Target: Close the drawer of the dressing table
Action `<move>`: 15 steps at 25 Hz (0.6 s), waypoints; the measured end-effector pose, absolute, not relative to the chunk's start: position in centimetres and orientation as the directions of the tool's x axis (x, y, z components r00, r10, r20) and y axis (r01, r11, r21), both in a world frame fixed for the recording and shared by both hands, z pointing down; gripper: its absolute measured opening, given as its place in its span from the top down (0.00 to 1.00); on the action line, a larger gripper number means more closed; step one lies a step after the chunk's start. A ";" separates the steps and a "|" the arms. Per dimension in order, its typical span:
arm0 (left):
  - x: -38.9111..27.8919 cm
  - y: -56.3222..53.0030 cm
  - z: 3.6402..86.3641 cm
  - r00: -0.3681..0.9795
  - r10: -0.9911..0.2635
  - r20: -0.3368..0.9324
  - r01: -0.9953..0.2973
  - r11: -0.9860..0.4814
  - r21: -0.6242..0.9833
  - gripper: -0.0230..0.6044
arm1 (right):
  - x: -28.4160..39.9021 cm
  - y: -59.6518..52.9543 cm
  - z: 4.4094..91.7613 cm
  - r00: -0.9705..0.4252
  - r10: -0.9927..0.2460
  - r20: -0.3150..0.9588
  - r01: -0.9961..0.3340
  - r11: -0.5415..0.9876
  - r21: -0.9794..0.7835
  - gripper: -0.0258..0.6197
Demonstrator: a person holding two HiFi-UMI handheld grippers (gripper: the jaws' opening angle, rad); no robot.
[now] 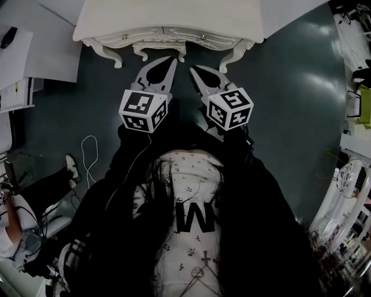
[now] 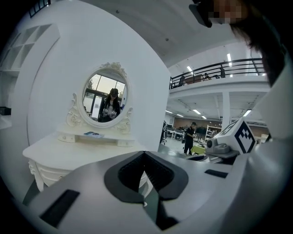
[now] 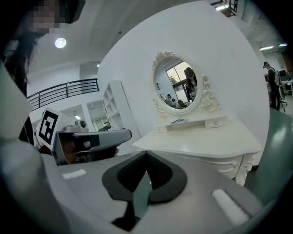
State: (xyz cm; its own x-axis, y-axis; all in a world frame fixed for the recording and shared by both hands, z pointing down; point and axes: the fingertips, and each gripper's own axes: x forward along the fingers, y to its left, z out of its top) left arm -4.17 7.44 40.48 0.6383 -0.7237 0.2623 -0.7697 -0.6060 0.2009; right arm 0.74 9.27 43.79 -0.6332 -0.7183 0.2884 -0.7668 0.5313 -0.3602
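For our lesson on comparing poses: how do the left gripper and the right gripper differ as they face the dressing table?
The left gripper angles toward the right, the right gripper toward the left. The left gripper's tips lie nearer the dressing table than the right gripper's. Both are shut, empty, and neither touches the table.

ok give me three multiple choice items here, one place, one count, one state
1. Where does the oval mirror stand? A on the floor B at the back of the dressing table C in a gripper
2. How many knobs show on its front in the head view? A none B two C five
3. How are the left gripper and right gripper? A wide open B shut on a knob C shut, empty
1 B, it rises at the top's rear. 2 B, one each side. 3 C, tips meet, nothing between.
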 end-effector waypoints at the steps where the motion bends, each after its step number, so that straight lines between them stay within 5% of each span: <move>1: -3.6 8.3 40.6 0.641 -0.721 0.264 -0.768 -0.608 0.201 0.96 | 1.2 9.9 43.9 -0.635 -0.717 0.289 -0.766 0.533 -0.361 0.95; 15: 0.6 13.7 40.1 0.680 -0.687 0.256 -0.730 -0.666 0.151 0.96 | 4.7 14.8 43.3 -0.608 -0.744 0.278 -0.789 0.528 -0.314 0.95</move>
State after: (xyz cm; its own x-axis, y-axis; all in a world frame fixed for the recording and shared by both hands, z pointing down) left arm 0.60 13.69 40.08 0.6799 -0.6872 0.2559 -0.7302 -0.6663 0.1509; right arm 4.74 14.78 43.28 -0.6082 -0.7436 0.2778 -0.7890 0.5280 -0.3143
